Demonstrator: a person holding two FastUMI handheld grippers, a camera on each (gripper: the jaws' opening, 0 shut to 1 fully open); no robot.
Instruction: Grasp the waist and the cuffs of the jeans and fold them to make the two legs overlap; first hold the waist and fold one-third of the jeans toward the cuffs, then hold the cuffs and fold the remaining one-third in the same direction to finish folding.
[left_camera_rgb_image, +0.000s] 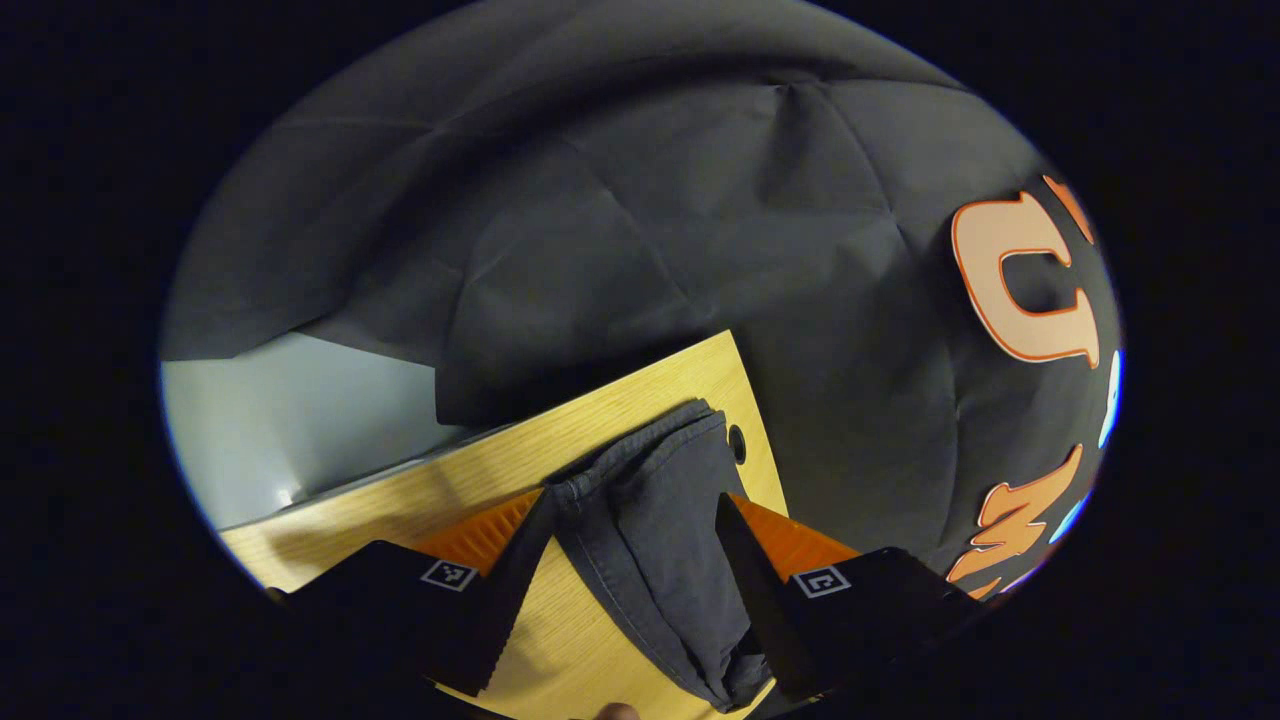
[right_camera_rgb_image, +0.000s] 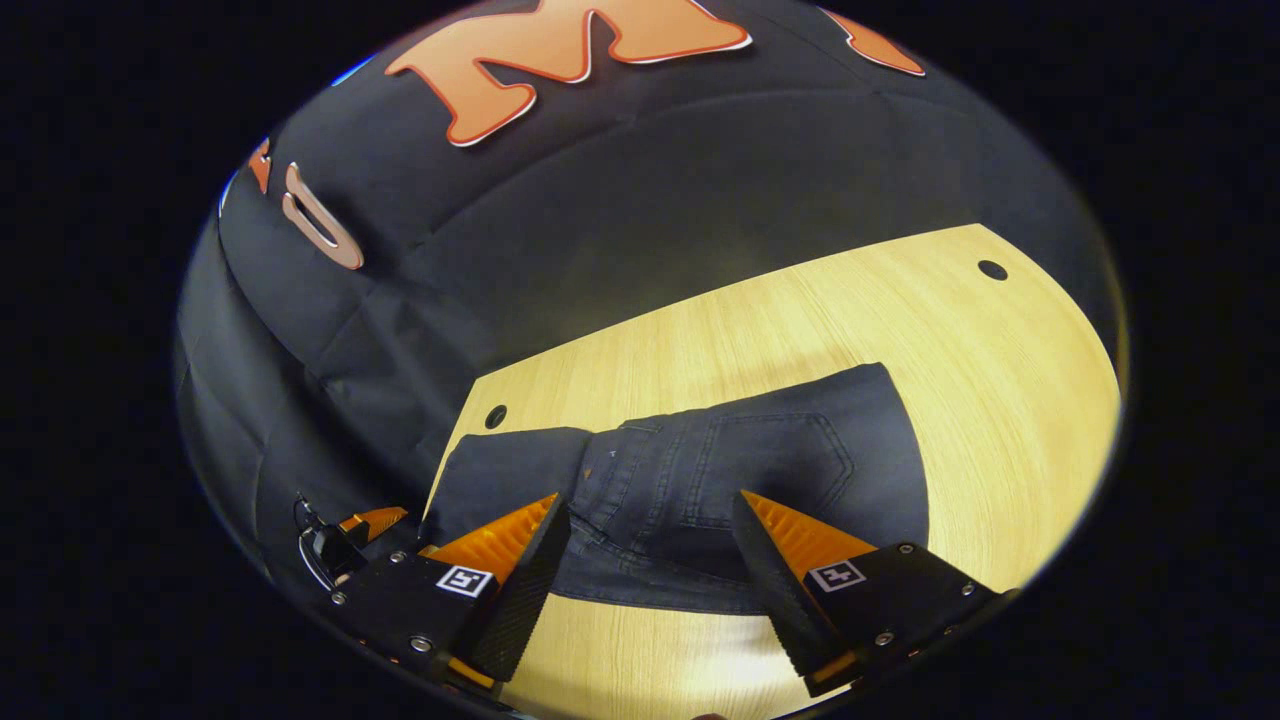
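Hand-held gripper (right_camera_rgb_image: 645, 545) just over jeans (right_camera_rgb_image: 760, 460)

Jeans (right_camera_rgb_image: 700, 480) folded on table (right_camera_rgb_image: 1000, 400), apparently near its left edge.

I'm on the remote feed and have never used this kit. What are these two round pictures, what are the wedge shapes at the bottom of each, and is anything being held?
Each picture comes from a fisheye camera riding on a handheld two-finger gripper that a person carries, one in each hand. The wedges at the bottom are that gripper's own two fingers.

In the left gripper view, the left gripper is open, and a bunched end of the dark jeans lies between its fingers on the wooden table. Both fingers do not visibly press on the cloth, so I would not call it gripped.

In the right gripper view, the right gripper is also open, its fingers either side of the jeans, folded with a back pocket showing, flat on the table. Whether the tips touch the denim I cannot tell.

Behind the table hangs the booth's black cloth wall.
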